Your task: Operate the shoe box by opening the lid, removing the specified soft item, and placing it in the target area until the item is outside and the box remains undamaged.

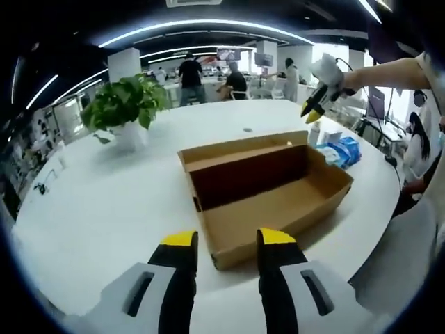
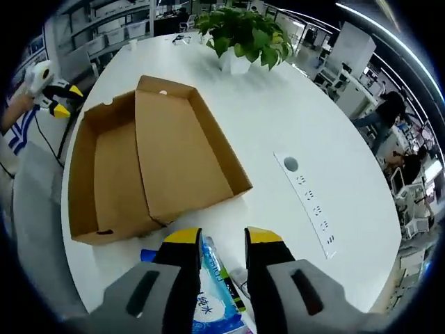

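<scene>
Cardboard box point(image 2: 149, 163) lies open, empty on the table point(image 2: 278, 118); the blue pack point(image 2: 212, 296) sits outside beside it. Both grippers, left point(image 1: 228, 240) and right point(image 2: 222, 236), are spread, holding nothing. A careless sweep could crumple the lid.

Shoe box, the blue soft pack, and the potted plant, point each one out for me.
shoe box point(image 1: 278, 182): left gripper view, on its inside floor.
blue soft pack point(image 2: 208, 296): right gripper view, on its wrapper between the claw's tips.
potted plant point(image 2: 245, 31): right gripper view, on its leaves.
</scene>
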Demonstrator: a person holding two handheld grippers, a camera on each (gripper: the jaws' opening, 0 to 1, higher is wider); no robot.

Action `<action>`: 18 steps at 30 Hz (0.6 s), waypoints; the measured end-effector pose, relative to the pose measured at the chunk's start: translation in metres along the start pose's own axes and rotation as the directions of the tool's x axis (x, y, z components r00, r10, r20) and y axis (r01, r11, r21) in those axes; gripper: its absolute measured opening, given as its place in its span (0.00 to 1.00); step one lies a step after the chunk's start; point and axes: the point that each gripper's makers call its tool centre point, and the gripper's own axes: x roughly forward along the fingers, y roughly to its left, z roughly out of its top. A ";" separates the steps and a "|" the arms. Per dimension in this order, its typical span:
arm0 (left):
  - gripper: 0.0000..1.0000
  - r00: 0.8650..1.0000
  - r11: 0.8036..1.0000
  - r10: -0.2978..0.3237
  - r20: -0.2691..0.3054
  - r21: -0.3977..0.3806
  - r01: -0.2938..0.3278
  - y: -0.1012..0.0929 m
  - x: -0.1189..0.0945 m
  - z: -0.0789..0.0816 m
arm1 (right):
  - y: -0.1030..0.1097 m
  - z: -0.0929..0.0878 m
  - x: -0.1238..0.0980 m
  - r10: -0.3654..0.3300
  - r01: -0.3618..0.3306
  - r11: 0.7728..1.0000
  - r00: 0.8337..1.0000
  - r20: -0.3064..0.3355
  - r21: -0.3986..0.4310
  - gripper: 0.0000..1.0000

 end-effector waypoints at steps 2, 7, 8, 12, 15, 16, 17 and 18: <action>0.24 1.000 0.999 0.020 -0.014 -0.035 -0.020 0.005 0.003 -0.002 | 0.000 0.002 0.003 -0.008 0.007 0.999 1.000 0.018 0.044 0.22; 0.20 0.997 0.998 0.056 -0.043 -0.036 -0.057 0.014 0.010 -0.010 | -0.002 0.005 0.012 -0.040 0.034 0.992 0.998 0.044 0.124 0.22; 0.20 0.997 0.997 0.054 -0.052 -0.052 -0.057 0.014 0.011 -0.012 | -0.002 0.007 0.014 -0.053 0.044 0.987 0.997 0.057 0.153 0.22; 0.17 0.995 0.996 0.060 -0.077 -0.064 -0.065 0.017 0.016 -0.018 | -0.002 0.011 0.022 -0.065 0.045 0.970 0.995 0.076 0.238 0.22; 0.14 0.994 0.995 0.067 -0.088 -0.064 -0.073 0.019 0.019 -0.019 | 0.001 0.013 0.029 -0.056 0.031 0.960 0.995 0.082 0.280 0.20; 0.13 0.994 0.995 0.066 -0.091 -0.066 -0.072 0.019 0.020 -0.020 | 0.002 0.013 0.030 -0.054 0.029 0.959 0.995 0.081 0.282 0.20; 0.13 0.993 0.995 0.065 -0.096 -0.074 -0.073 0.019 0.021 -0.020 | 0.004 0.013 0.032 -0.052 0.026 0.959 0.995 0.083 0.283 0.20; 0.12 0.993 0.994 0.063 -0.103 -0.083 -0.071 0.019 0.022 -0.021 | 0.005 0.014 0.033 -0.049 0.022 0.958 0.995 0.085 0.284 0.20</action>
